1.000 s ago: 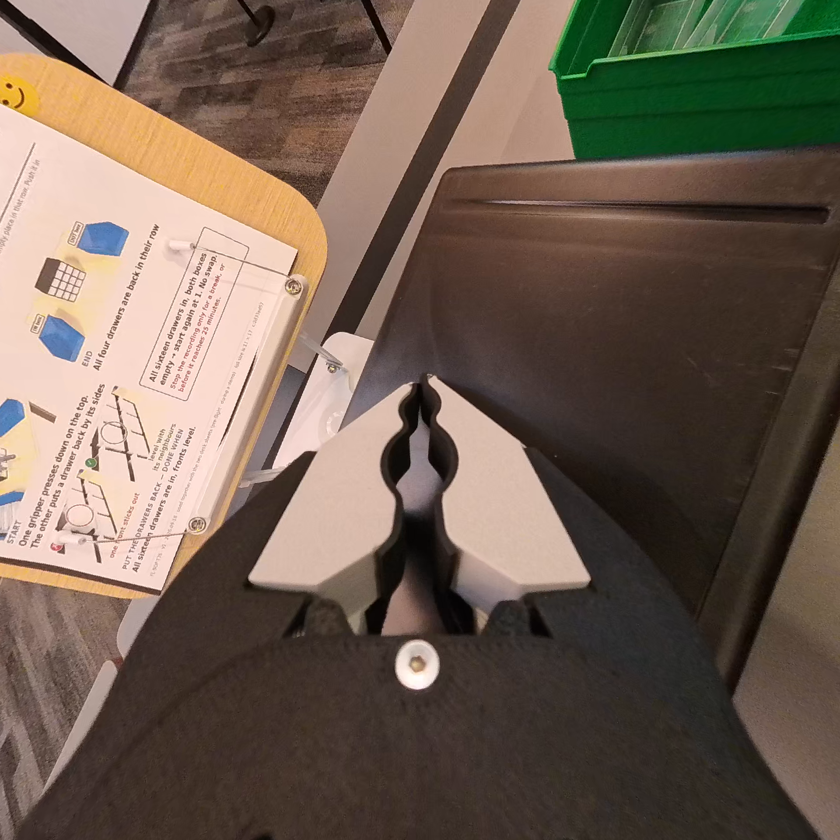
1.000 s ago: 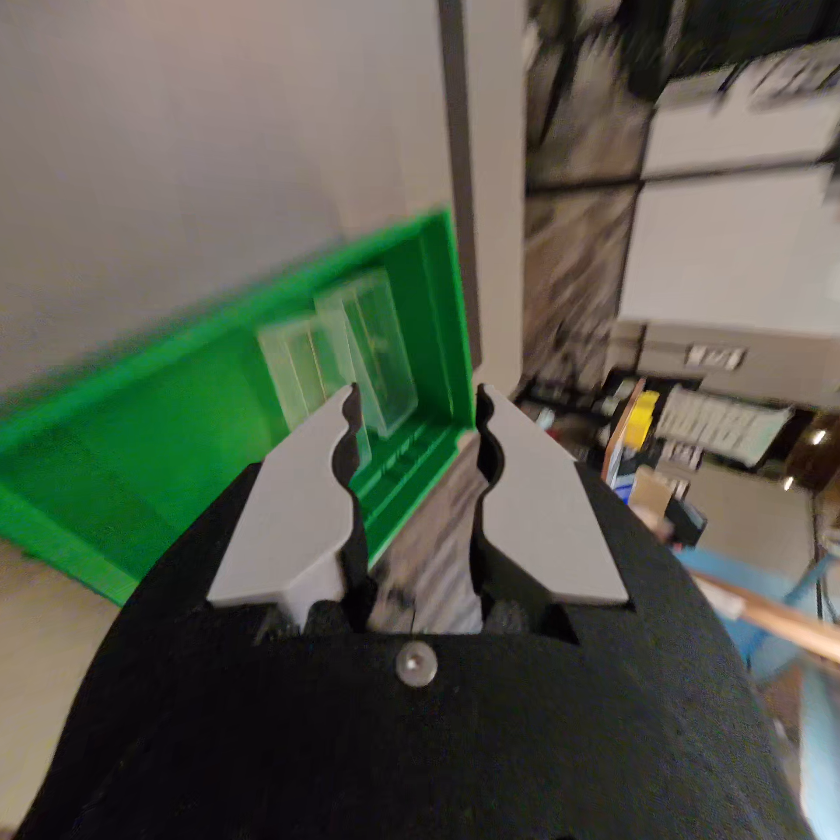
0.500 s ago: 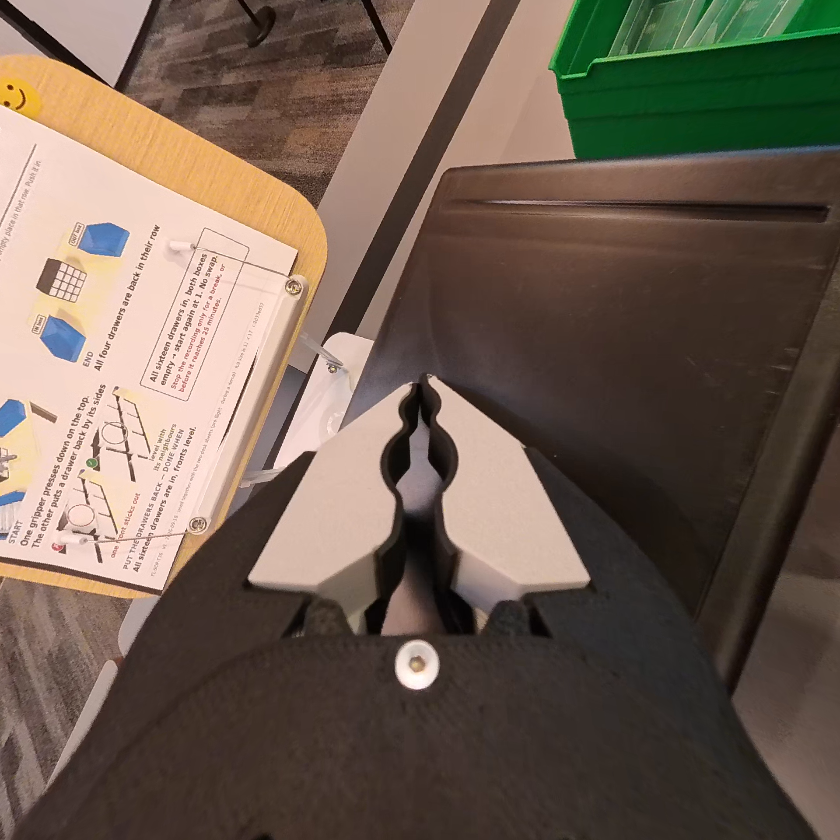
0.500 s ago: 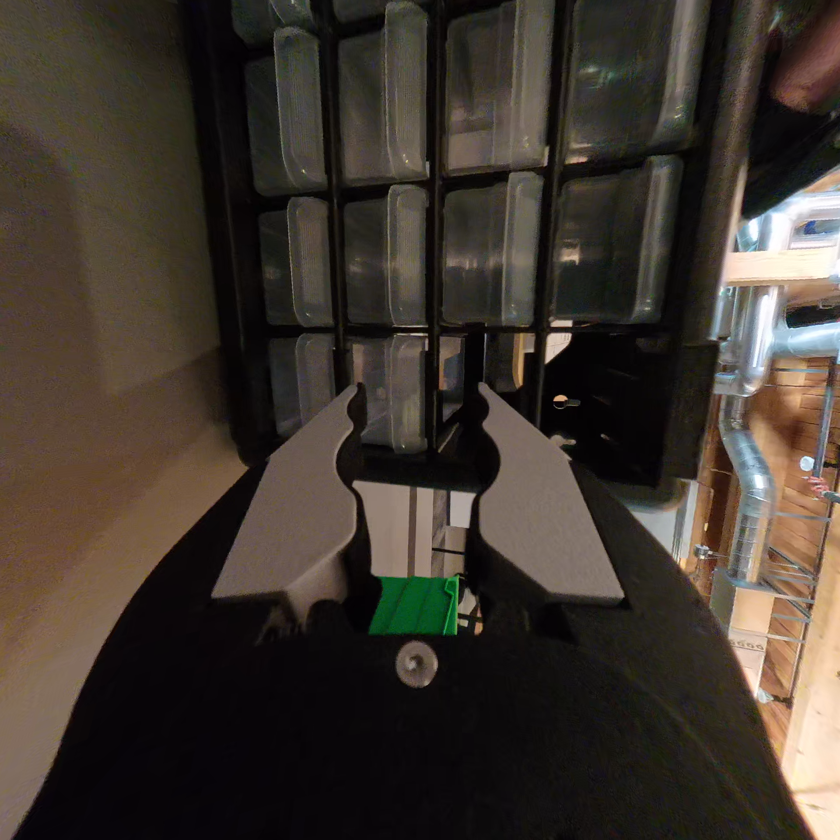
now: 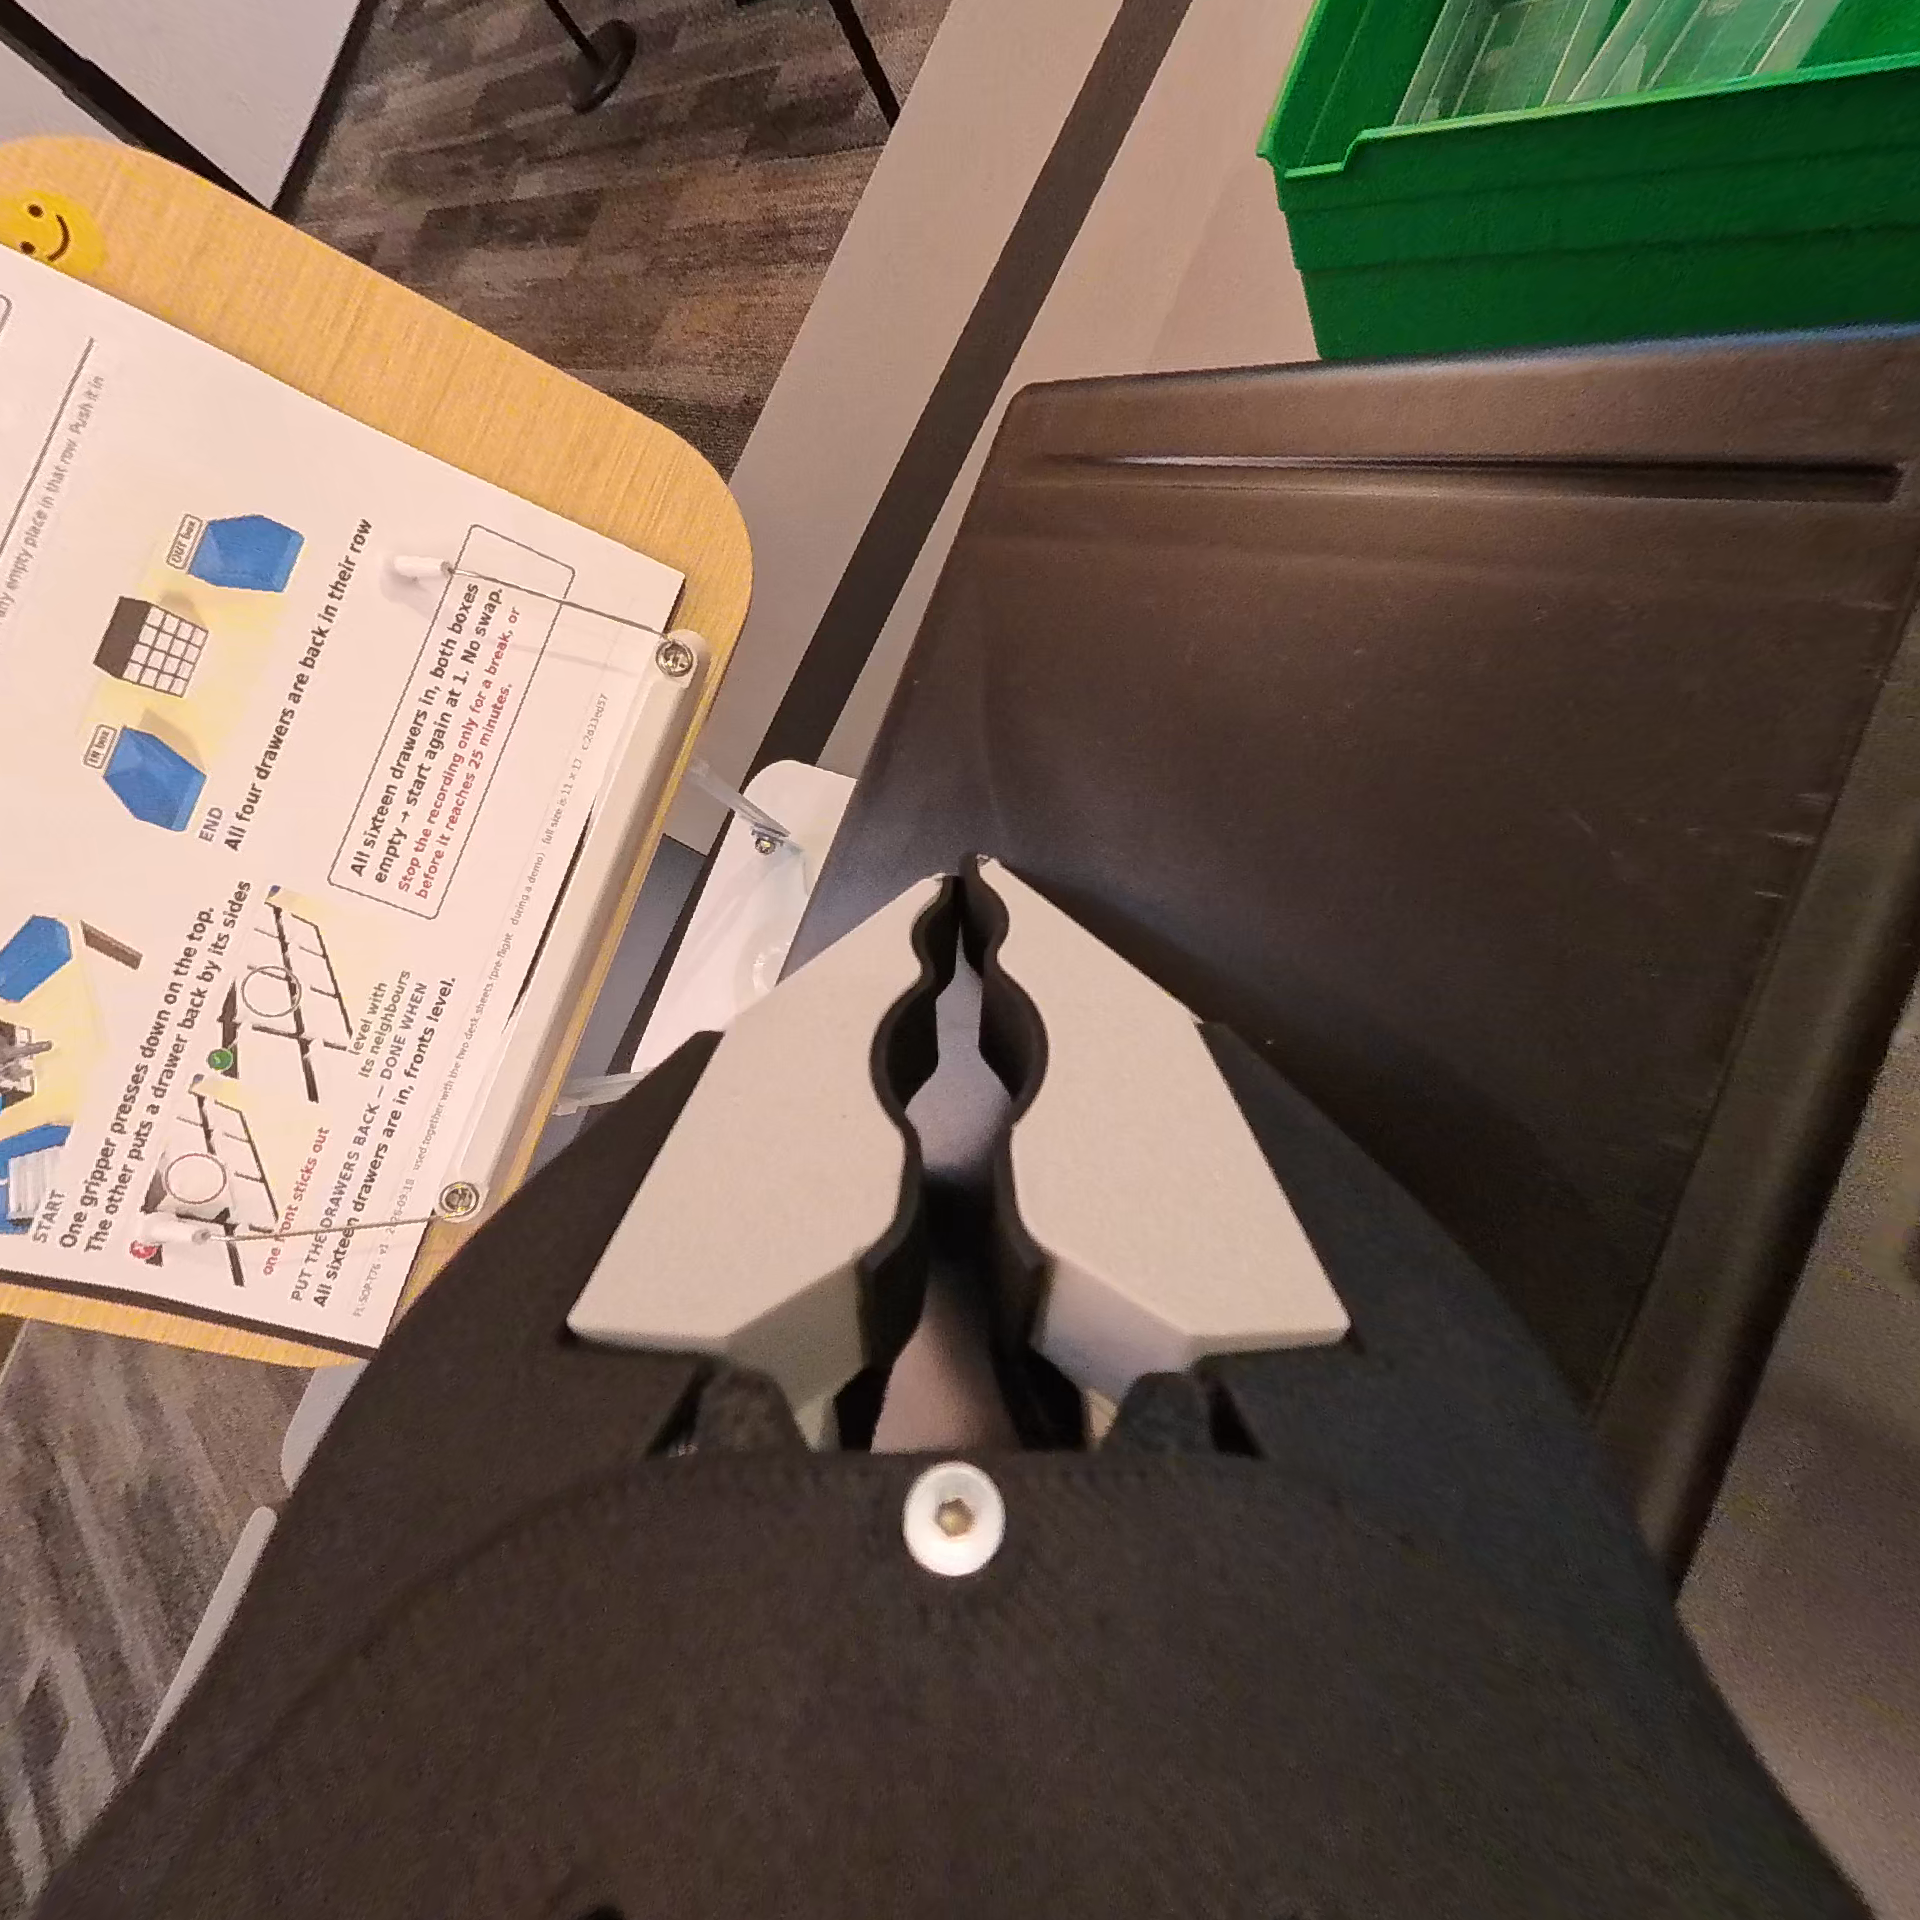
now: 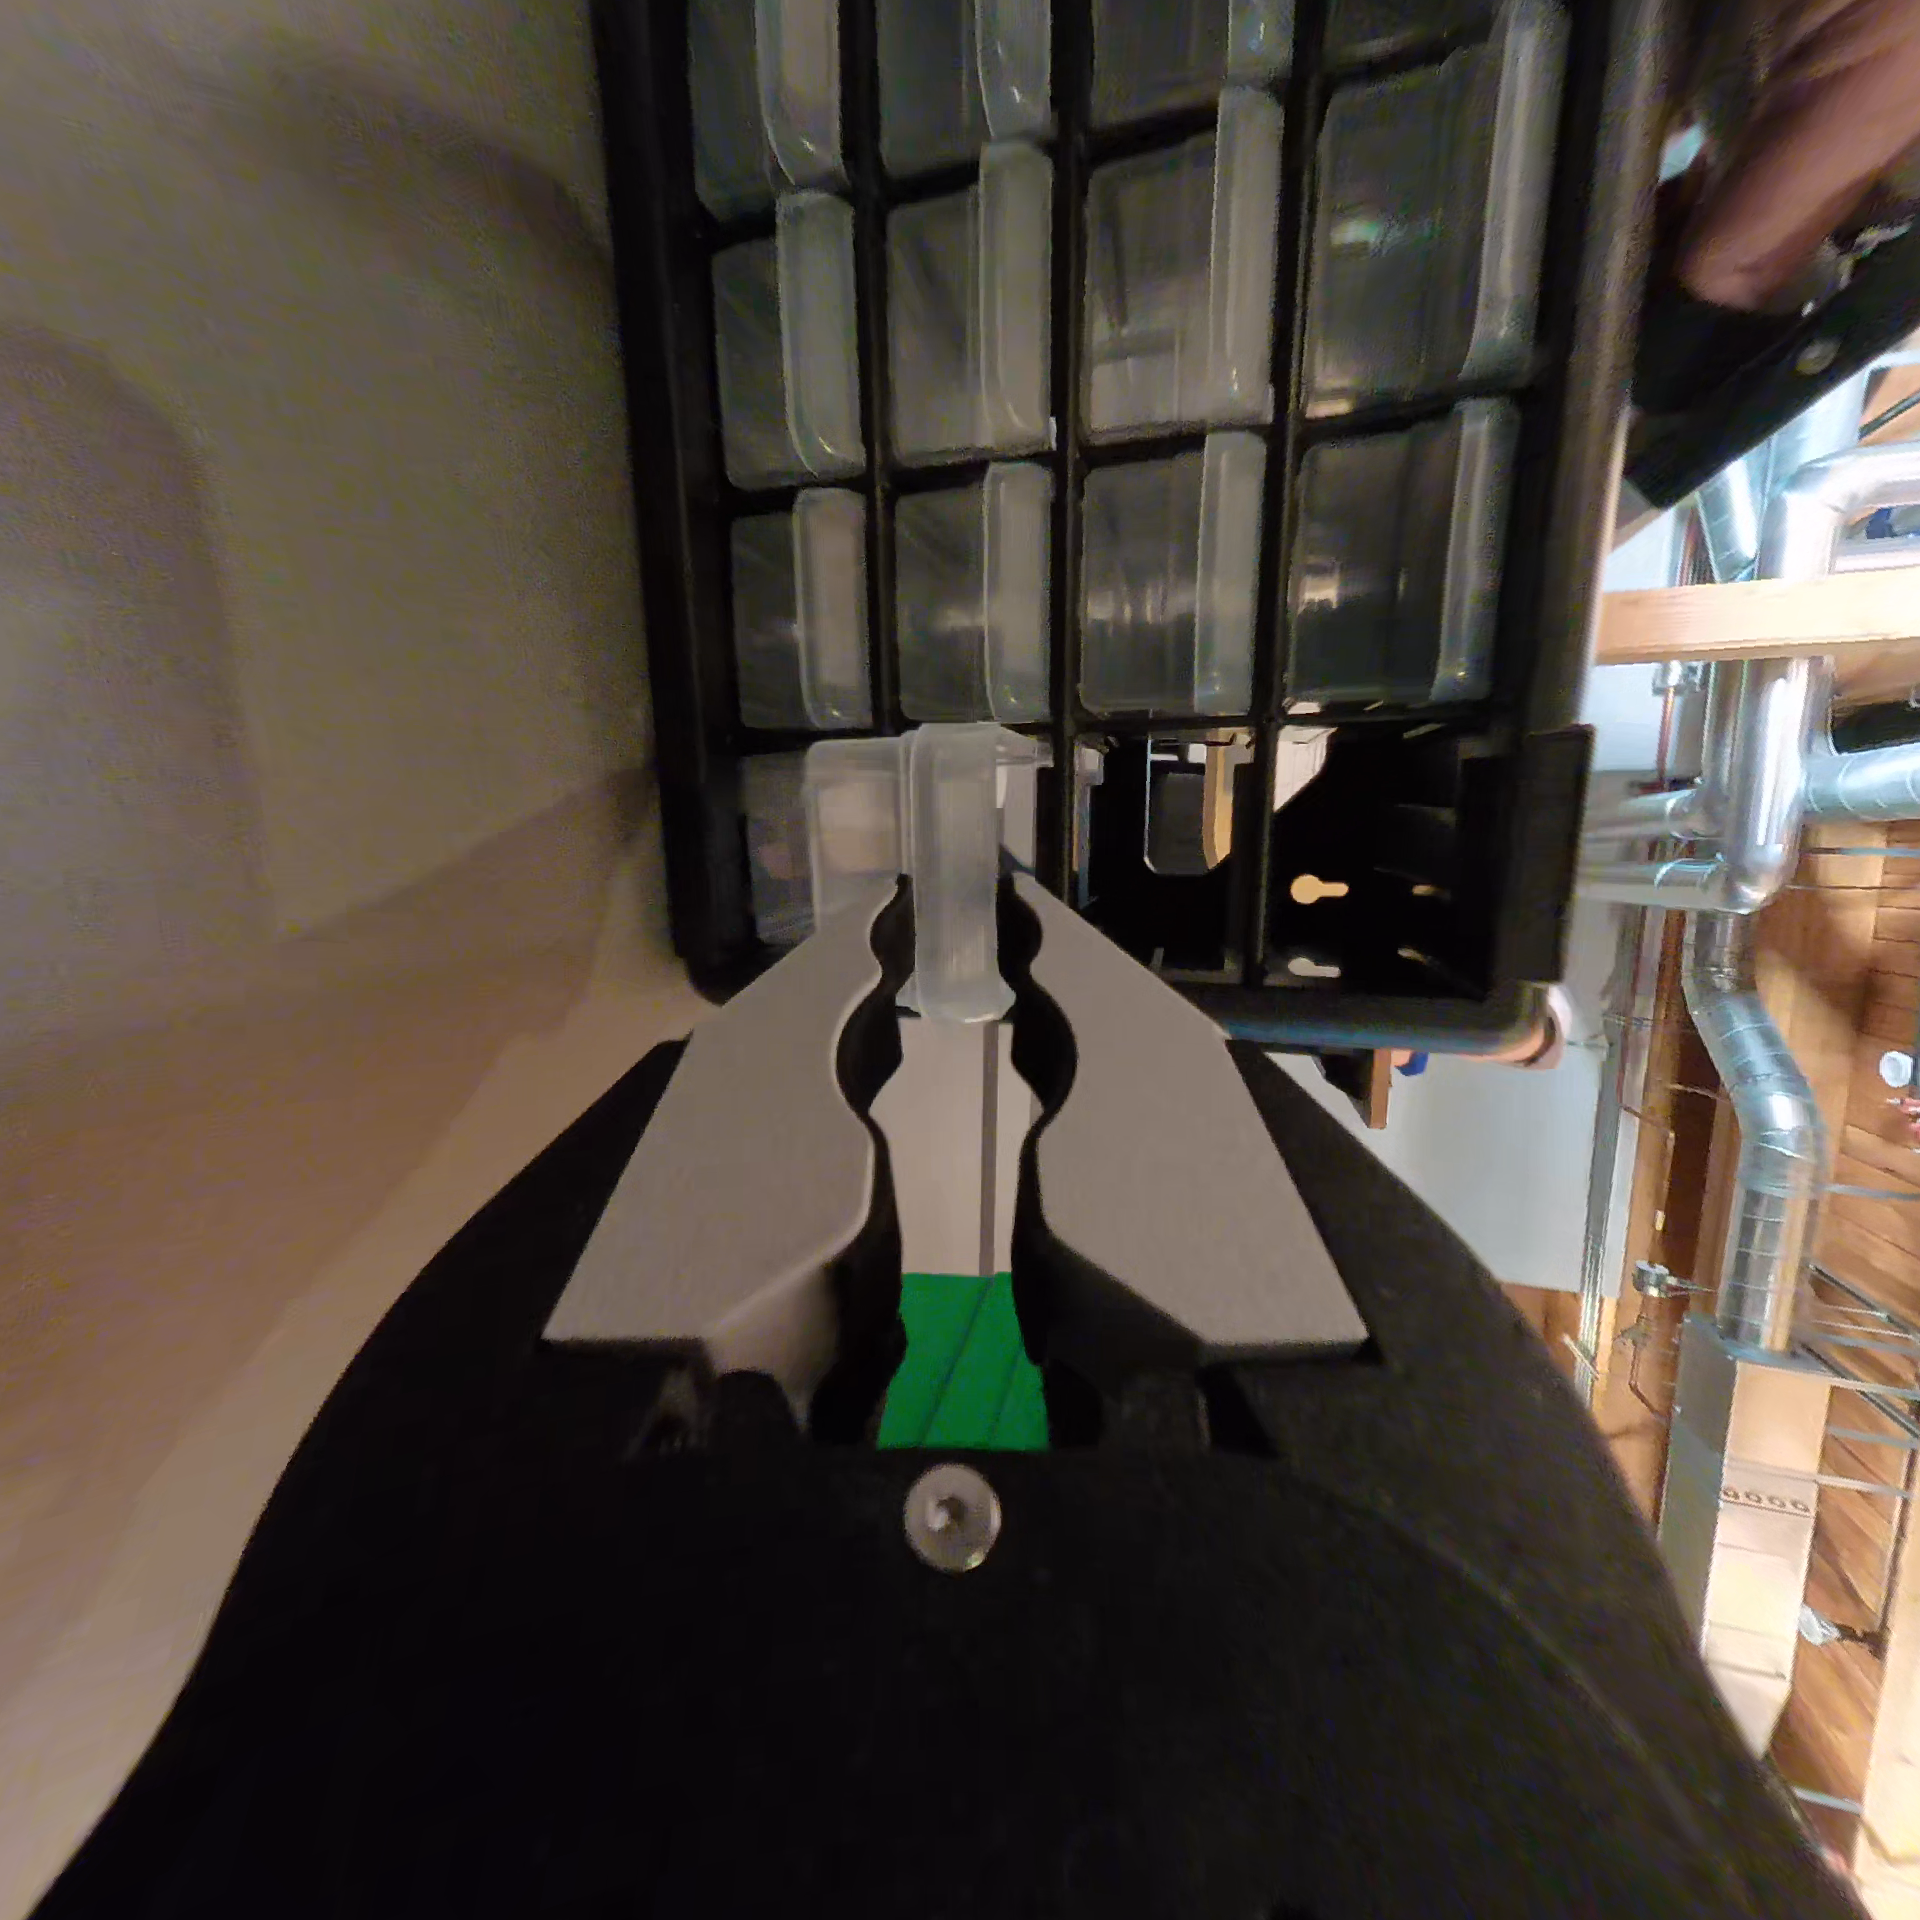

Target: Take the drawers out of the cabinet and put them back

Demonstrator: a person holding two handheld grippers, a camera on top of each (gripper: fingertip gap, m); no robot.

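The black cabinet (image 6: 1070, 312) fills the right wrist view, turned sideways, with several clear drawers in its slots. My right gripper (image 6: 953, 883) is shut on the handle of a clear drawer (image 6: 862, 800) in the nearest row; that drawer sticks out a little from its slot. Two slots (image 6: 1382, 862) beside it are empty. My left gripper (image 5: 961, 873) is shut and empty, its tips resting on the cabinet's black top (image 5: 1403, 727). It also shows in the right wrist view (image 6: 1766, 364) at the top right, held by a hand (image 6: 1787, 135).
A green bin (image 5: 1610, 208) holding clear drawers stands behind the cabinet; a strip of it shows between my right fingers (image 6: 961, 1371). A wooden side table (image 5: 468, 364) with a printed instruction sheet (image 5: 260, 831) is at the left. Carpet floor lies below.
My right gripper swung from the green bin to the cabinet front, then closed on a drawer handle; that drawer now sticks out. The left gripper has not moved.
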